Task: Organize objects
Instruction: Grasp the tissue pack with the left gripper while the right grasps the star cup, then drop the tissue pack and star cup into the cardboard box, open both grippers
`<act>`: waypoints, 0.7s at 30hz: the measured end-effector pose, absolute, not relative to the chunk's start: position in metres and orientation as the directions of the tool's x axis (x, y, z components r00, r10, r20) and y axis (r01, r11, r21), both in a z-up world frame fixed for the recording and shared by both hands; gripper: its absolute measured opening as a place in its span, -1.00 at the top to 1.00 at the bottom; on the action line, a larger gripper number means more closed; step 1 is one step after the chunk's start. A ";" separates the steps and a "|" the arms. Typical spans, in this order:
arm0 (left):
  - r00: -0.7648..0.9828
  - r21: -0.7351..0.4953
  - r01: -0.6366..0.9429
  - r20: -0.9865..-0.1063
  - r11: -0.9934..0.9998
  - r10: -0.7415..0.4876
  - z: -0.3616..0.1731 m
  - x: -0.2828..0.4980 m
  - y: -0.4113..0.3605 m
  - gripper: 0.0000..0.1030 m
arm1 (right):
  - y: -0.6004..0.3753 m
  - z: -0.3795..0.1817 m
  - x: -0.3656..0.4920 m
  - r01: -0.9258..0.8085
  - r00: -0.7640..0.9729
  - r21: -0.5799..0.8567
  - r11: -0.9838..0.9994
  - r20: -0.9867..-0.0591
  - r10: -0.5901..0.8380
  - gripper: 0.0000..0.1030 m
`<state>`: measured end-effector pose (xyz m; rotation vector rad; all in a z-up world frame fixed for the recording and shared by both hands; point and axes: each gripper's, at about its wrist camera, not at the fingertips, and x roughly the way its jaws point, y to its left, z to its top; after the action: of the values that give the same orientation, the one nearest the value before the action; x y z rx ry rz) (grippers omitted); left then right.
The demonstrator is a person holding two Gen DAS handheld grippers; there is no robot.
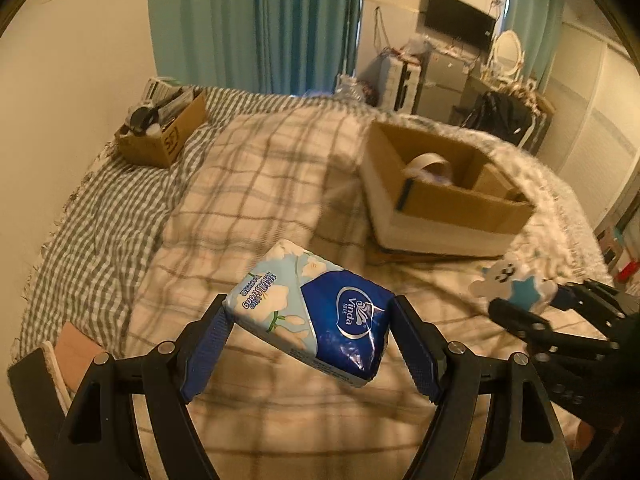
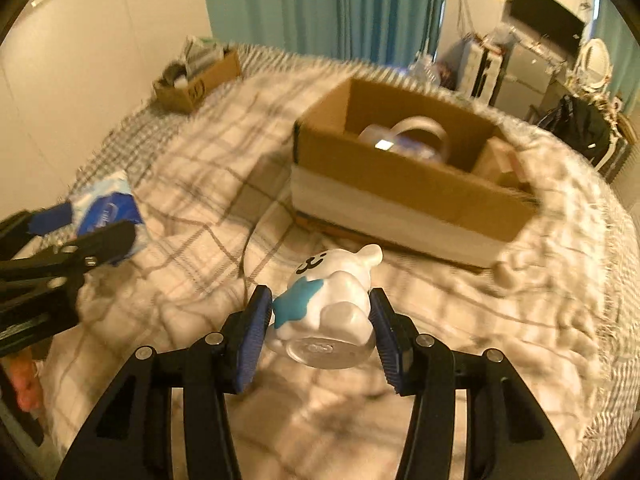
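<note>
My left gripper (image 1: 310,312) is shut on a blue and white Vinda tissue pack (image 1: 312,316) and holds it above the plaid bed cover. My right gripper (image 2: 320,300) is shut on a white toy figure with a blue star (image 2: 326,300), lifted off the bed. The toy also shows in the left wrist view (image 1: 508,280), and the tissue pack in the right wrist view (image 2: 108,208). An open cardboard box (image 2: 400,184) sits on the bed ahead of both grippers, with a tape roll (image 2: 420,132) inside; it shows in the left wrist view too (image 1: 440,200).
A smaller cardboard box (image 1: 160,128) full of items stands at the bed's far left corner by the wall. Teal curtains (image 1: 260,20) hang behind the bed. A TV (image 1: 460,20), a mirror and cluttered furniture stand at the far right.
</note>
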<state>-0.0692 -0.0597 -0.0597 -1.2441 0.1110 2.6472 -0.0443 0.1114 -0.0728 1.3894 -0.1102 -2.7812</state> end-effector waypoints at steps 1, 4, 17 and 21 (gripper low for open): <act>-0.622 -0.035 -0.224 -0.764 -0.974 0.170 -0.055 -0.066 -0.057 -0.57 | 0.114 -0.065 -0.039 -0.008 -0.614 0.071 -0.997 -0.788 -0.051 0.04; -0.633 -0.054 -0.240 -0.748 -0.969 0.198 -0.039 -0.058 -0.046 -0.57 | 0.130 -0.034 -0.017 -0.029 -0.668 0.062 -0.998 -0.744 -0.026 0.04; -0.710 -0.003 -0.373 -0.642 -0.928 0.287 0.036 -0.069 0.033 -0.57 | 0.199 0.061 -0.005 -0.082 -0.797 0.059 -0.995 -0.603 0.029 0.04; -0.724 0.016 -0.382 -0.626 -0.924 0.289 0.048 -0.093 0.053 -0.57 | 0.218 0.076 -0.024 -0.081 -0.814 0.080 -0.993 -0.580 0.020 0.04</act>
<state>-0.0931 0.0530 0.0477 -0.9147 0.2033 2.6141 -0.0237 0.2183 0.0760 0.9698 -0.1612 -3.0400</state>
